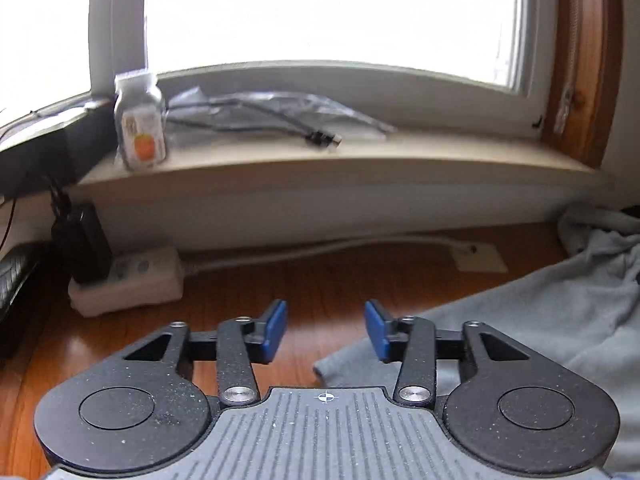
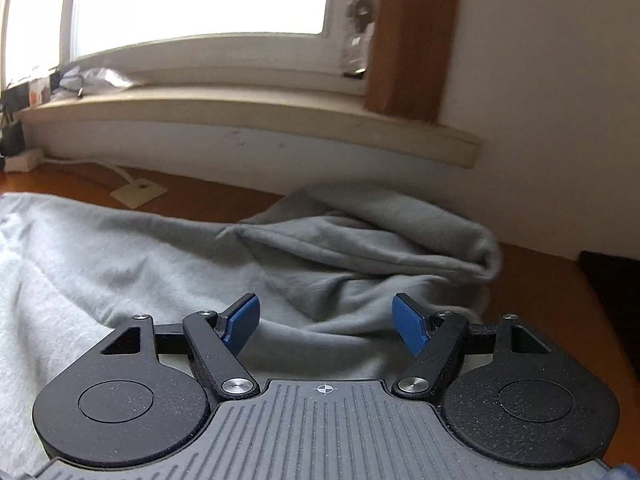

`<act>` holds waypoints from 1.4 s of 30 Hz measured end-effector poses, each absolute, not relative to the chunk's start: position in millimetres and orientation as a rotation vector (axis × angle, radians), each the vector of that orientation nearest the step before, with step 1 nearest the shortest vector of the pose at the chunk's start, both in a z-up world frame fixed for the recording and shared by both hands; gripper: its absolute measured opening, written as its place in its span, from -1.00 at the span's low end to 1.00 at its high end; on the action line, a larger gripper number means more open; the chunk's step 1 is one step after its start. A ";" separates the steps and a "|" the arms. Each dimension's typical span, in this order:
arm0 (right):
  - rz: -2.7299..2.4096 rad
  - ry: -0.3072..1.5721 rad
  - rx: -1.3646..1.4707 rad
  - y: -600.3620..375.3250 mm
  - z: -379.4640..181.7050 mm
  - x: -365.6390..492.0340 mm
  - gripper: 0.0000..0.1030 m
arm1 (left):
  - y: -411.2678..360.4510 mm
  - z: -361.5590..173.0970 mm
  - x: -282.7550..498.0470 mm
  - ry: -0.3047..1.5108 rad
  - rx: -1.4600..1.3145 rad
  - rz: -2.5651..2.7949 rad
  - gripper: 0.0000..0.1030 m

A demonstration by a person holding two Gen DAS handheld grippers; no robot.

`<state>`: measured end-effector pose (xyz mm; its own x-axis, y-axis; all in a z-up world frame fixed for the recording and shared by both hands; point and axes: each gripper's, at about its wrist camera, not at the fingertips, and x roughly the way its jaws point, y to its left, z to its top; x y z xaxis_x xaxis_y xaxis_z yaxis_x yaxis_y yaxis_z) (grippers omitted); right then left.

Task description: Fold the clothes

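Two handheld grippers, both with blue-padded black fingers spread apart and nothing between them. Left gripper sits over the reddish-brown wooden tabletop, its right finger over the near corner of the light grey fleece garment, left finger over bare wood; contact with the cloth cannot be told. Garment spreads from that corner off to the right side of the left wrist view, rumpled at the far right edge. Right gripper is above the same grey fleece garment, which lies flat across the left and middle of the right wrist view and bunches into a folded, pouch-like lump ahead of the fingers, near the white wall. Wood shows bare to the right of the lump. Behind the table, a pale wooden windowsill runs under a bright overexposed window with a white frame and a brown wooden side post. On the sill: a small clear plastic bottle with an orange-printed label, upright at the left end, and a black cable lying on crinkled clear plastic beside it. On the table at the left, a white power strip with a black plug adapter in it, its white cord running right toward a flat cream square plate against the wall. View slightly blurred.
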<state>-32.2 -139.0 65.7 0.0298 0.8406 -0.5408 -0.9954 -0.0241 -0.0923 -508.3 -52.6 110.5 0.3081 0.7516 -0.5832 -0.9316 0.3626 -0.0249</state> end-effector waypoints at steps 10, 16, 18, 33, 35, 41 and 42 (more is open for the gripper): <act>1.395 0.454 -0.456 -161.6 75.4 51.1 0.40 | -55.0 84.2 -411.9 0.550 -0.351 0.932 0.51; 1.448 0.592 -0.408 -157.0 65.2 76.9 0.40 | -44.6 63.2 -359.0 0.546 -0.345 0.824 0.53; 1.474 0.621 -0.423 -151.9 61.8 73.3 0.38 | -43.5 56.2 -349.2 0.558 -0.344 0.796 0.53; 1.264 0.579 -0.566 -191.7 54.5 99.4 -0.89 | -18.4 42.2 -321.1 0.538 -0.397 0.750 0.53; 1.255 0.585 -0.551 -205.0 56.3 102.1 -0.73 | -20.0 40.3 -313.6 0.562 -0.384 0.744 0.53; 1.301 0.526 -0.455 -215.8 73.9 90.4 -0.11 | -31.2 38.9 -315.6 0.596 -0.329 0.762 0.55; 1.308 0.521 -0.438 -211.4 75.0 87.6 -0.08 | -32.1 38.7 -316.7 0.597 -0.329 0.770 0.58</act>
